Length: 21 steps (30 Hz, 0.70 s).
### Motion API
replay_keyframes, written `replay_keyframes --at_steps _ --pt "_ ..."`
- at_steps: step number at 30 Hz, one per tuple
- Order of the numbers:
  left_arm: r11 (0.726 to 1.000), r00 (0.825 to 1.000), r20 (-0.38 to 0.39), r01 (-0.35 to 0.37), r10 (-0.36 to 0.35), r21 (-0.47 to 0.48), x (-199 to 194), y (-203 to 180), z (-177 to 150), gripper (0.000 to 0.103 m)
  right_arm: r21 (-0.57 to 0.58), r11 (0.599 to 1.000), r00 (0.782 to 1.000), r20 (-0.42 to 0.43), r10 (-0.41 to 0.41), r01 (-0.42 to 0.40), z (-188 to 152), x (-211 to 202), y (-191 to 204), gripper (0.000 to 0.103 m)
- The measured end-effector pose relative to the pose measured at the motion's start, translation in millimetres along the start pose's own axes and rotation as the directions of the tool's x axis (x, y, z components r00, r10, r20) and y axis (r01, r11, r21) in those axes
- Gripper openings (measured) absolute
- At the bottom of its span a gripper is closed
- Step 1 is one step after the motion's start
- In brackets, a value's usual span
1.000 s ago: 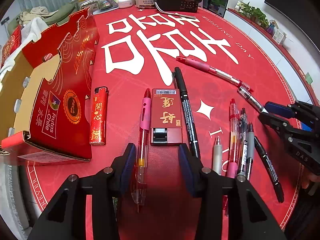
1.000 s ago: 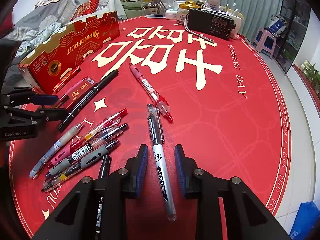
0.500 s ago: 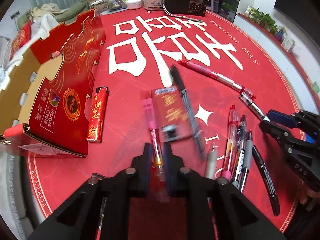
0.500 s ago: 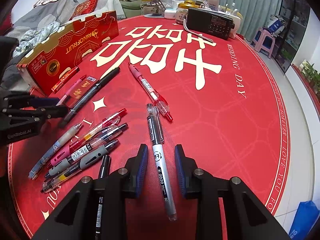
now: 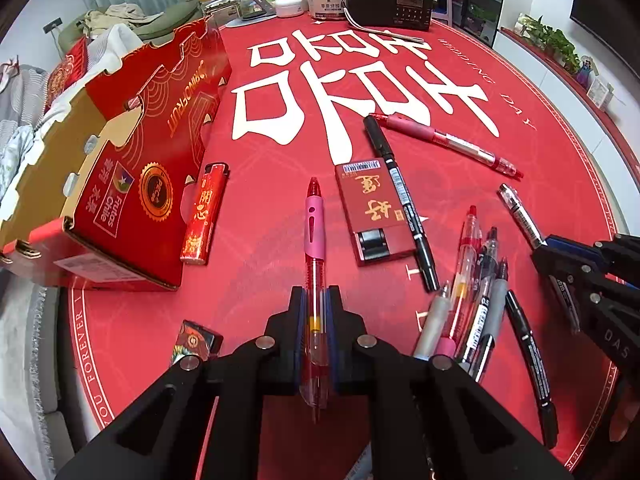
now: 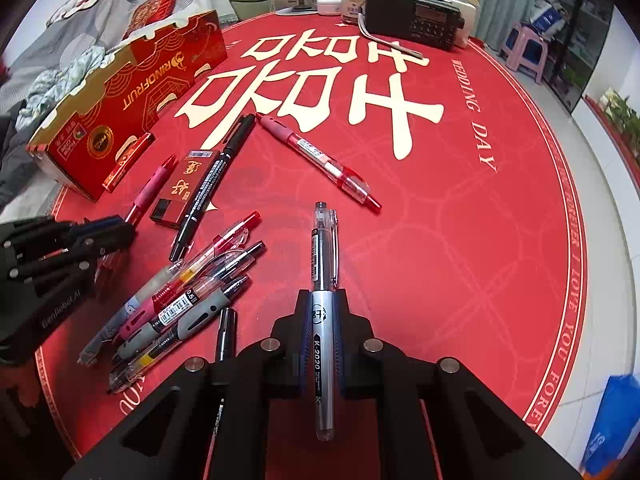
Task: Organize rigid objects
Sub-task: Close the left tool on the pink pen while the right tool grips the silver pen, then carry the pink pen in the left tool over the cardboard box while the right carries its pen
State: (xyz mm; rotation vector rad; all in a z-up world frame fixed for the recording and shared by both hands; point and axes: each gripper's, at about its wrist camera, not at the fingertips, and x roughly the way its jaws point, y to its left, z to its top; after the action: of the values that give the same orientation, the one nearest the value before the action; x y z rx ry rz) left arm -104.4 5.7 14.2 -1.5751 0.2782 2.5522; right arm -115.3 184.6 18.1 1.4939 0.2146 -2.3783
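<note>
My left gripper (image 5: 316,296) is shut on a red pen with a pink grip (image 5: 315,224), which points away over the red tablecloth (image 5: 280,152). In the right wrist view my right gripper (image 6: 323,298) has its jaws closing in, and the pads press the barrel of a silver and black pen (image 6: 322,252). Each gripper shows in the other's view: the right gripper (image 5: 560,248) at the right edge, the left gripper (image 6: 116,232) at the left. A heap of several pens (image 5: 472,292) lies between them.
An open red cardboard box (image 5: 120,160) stands at the left with a red lighter (image 5: 204,212) beside it. A red flat case (image 5: 374,212), a black marker (image 5: 400,196) and a red pen (image 5: 444,144) lie mid-table. A small patterned box (image 5: 196,342) sits near. A black radio (image 5: 390,0) and jars stand at the back.
Both grippers have shut: the left on the pink-grip pen, the right on the silver pen. The left view has tilted and the pink-grip pen now stands apart from the red case.
</note>
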Motion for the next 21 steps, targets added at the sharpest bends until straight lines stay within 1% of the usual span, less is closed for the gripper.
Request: replay_keyframes --at_steps 5,9,14,17,21 --pt "1.000 1.000 -0.002 0.000 0.000 -0.006 -3 -3 -6 0.010 0.029 1.000 1.000 0.000 0.011 -0.011 -5 -6 -2 0.011" --pt "1.000 1.000 0.000 -0.003 0.003 -0.011 -9 -4 -12 0.010 0.058 0.997 0.999 0.030 0.041 -0.043 -5 -18 -3 0.011" --pt "0.997 0.999 0.022 0.027 -0.025 -0.072 -28 0 -21 0.010 0.076 0.993 0.993 0.084 0.079 -0.085 -1 -41 1 0.011" --pt "0.993 0.998 0.036 0.048 -0.045 -0.105 -40 1 -28 0.010 0.092 0.988 0.986 0.119 0.116 -0.127 1 -54 4 0.011" --pt "0.987 0.996 0.059 0.073 -0.065 -0.143 -57 1 -36 0.010 0.082 0.984 0.977 0.157 0.146 -0.160 5 -72 13 0.011"
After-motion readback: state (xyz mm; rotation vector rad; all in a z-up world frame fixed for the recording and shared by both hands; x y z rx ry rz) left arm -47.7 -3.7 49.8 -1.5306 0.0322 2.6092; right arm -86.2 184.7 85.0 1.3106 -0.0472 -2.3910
